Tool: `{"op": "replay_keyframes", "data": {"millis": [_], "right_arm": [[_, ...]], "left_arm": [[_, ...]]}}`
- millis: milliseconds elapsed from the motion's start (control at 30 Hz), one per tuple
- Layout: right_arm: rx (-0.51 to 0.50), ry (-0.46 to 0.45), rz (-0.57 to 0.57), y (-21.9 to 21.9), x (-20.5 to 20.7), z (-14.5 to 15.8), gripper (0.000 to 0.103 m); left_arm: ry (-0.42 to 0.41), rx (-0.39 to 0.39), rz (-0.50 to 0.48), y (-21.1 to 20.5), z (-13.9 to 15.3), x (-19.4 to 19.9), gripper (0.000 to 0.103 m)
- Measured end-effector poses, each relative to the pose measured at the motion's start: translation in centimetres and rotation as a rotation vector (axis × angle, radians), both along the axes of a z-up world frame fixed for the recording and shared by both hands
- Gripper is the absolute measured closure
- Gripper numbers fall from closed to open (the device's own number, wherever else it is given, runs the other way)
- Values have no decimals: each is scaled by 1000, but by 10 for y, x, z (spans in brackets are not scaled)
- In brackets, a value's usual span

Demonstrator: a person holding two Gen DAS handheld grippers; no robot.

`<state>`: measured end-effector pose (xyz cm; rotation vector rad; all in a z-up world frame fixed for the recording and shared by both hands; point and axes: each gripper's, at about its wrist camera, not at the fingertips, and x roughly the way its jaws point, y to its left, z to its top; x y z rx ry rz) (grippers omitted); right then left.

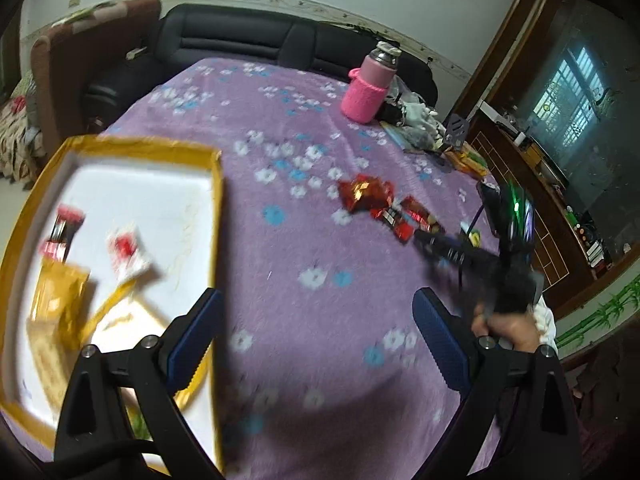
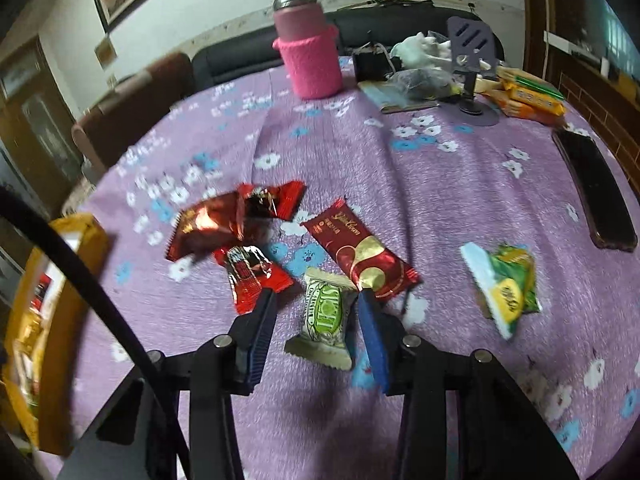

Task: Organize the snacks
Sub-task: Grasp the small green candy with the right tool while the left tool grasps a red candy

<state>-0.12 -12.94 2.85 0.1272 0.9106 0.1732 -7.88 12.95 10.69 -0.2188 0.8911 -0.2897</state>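
A yellow-rimmed white tray (image 1: 218,184) lies at the left of the purple table and holds several snack packets (image 1: 128,254). My left gripper (image 1: 316,312) is open and empty beside the tray's right edge. My right gripper (image 2: 316,300) is open around a white-and-green candy (image 2: 326,314) lying on the cloth between its fingers. Red wrappers (image 2: 224,224), a long red bar (image 2: 360,252) and a small red packet (image 2: 248,276) lie just beyond it. A green-and-yellow packet (image 2: 504,284) lies to the right. The right gripper also shows in the left wrist view (image 1: 434,244), by the red wrappers (image 1: 366,194).
A pink-sleeved flask (image 2: 310,44) stands at the back. A black phone (image 2: 596,192) lies at the right edge. A purple phone stand (image 2: 472,76), orange boxes (image 2: 532,98) and clutter sit at the back right. A dark sofa (image 1: 240,40) lies behind the table.
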Motion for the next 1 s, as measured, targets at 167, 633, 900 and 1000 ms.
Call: {"op": "replay_keyframes", "data": {"millis": [167, 633, 900, 1000], "right_arm": [[78, 11, -5, -14, 0, -5, 83], [234, 65, 37, -25, 2, -8, 85], [300, 86, 13, -37, 4, -10, 85], [292, 83, 14, -34, 5, -10, 85]], "left_arm": [[-34, 86, -106, -36, 9, 56, 8], [129, 101, -247, -115, -61, 202, 8], [192, 102, -420, -120, -73, 179, 20], [118, 167, -387, -121, -67, 175, 20]]}}
